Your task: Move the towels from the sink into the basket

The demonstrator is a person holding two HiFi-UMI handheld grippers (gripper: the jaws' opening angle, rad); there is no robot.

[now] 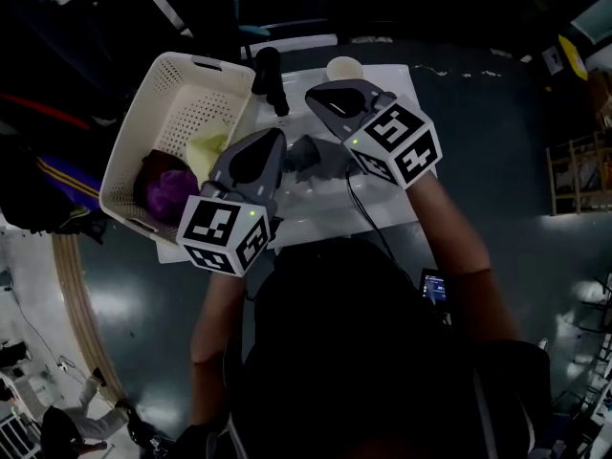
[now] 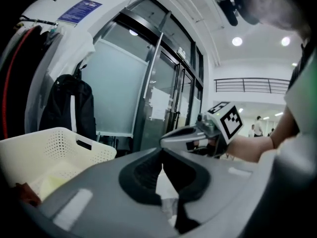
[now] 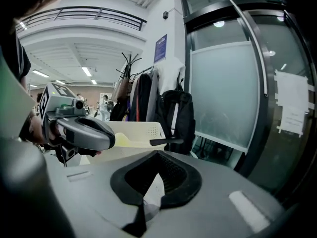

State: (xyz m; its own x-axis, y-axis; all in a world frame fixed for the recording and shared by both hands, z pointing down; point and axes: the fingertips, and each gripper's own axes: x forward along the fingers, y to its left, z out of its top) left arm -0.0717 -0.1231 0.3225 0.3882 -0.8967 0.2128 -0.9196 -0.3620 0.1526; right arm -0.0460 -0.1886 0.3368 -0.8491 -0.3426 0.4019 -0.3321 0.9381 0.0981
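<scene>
Dark-clad shoulders of the person [image 1: 354, 352] fill the bottom of the head view. Left gripper [image 1: 279, 134], centre frame: jaws closed together, nothing between them. Right gripper [image 1: 309, 93], just up and right of it: likewise closed and empty (both hang over the white sink [image 1: 320, 223]). Cream basket [image 1: 134, 132], upper left, stands just beside the sink. A purple towel [image 1: 167, 191] and a yellow towel [image 1: 206, 151] lie inside the basket.

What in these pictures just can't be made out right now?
- Head view: the sink bowl is covered by the left gripper and right gripper; what lies inside cannot be seen.
- Head view: the grey shape between them is too dark to identify.
- Left gripper view: the basket hides most of its contents behind its wall.
</scene>
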